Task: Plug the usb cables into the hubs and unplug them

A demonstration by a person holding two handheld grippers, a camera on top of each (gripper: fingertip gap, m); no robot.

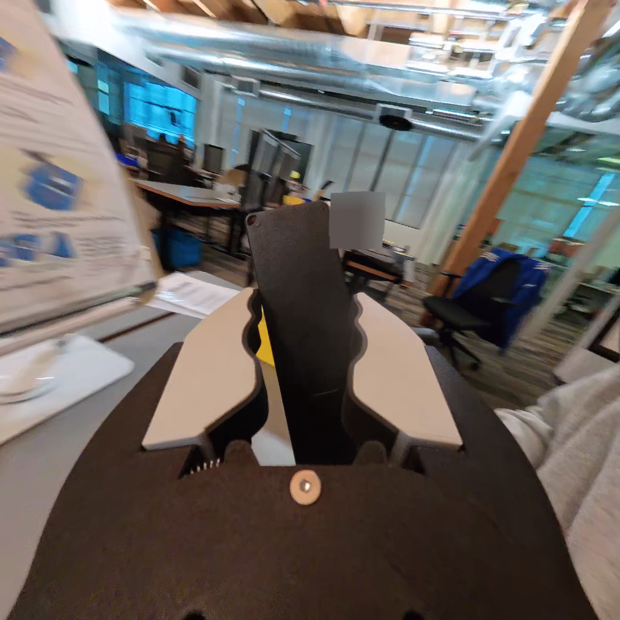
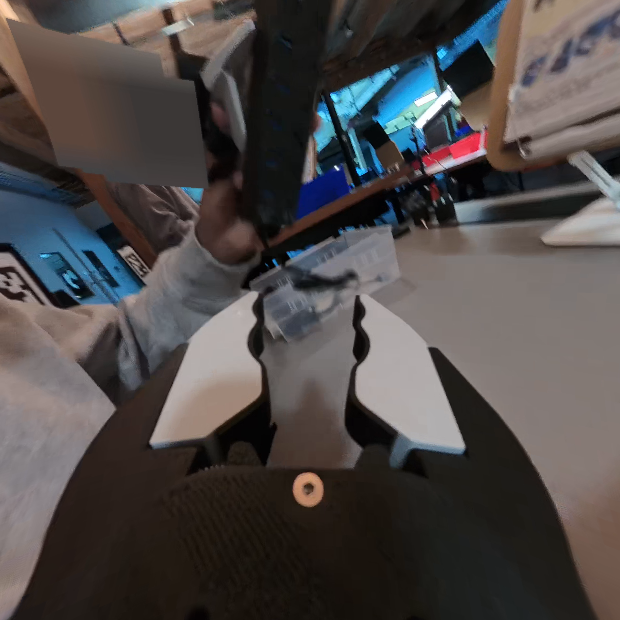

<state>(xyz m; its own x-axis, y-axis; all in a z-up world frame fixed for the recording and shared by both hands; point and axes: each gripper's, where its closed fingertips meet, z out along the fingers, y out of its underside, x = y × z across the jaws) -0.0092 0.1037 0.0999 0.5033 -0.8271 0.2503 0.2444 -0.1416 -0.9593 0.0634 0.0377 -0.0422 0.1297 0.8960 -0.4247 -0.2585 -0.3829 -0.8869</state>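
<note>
My left gripper [image 1: 305,302] is shut on a long flat black hub [image 1: 295,268], which sticks up and tilts slightly left between the white fingers [image 1: 208,362]. In the right wrist view the same hub [image 2: 281,110] is held high at the top, showing a row of blue ports, with a hand [image 2: 228,231] and a grey sleeve [image 2: 174,295] below it. My right gripper [image 2: 307,302] is open and empty, low over the grey table [image 2: 486,335]. Just ahead of it lies a clear plastic box [image 2: 335,295] with a black cable [image 2: 318,280] on top.
A tilted document stand [image 1: 50,167] with a white base [image 1: 67,375] stands at the left, with loose papers [image 1: 191,295] behind it; the base also shows in the right wrist view [image 2: 587,221]. An office chair with a blue jacket [image 1: 486,302] and a wooden post [image 1: 510,167] are beyond the table.
</note>
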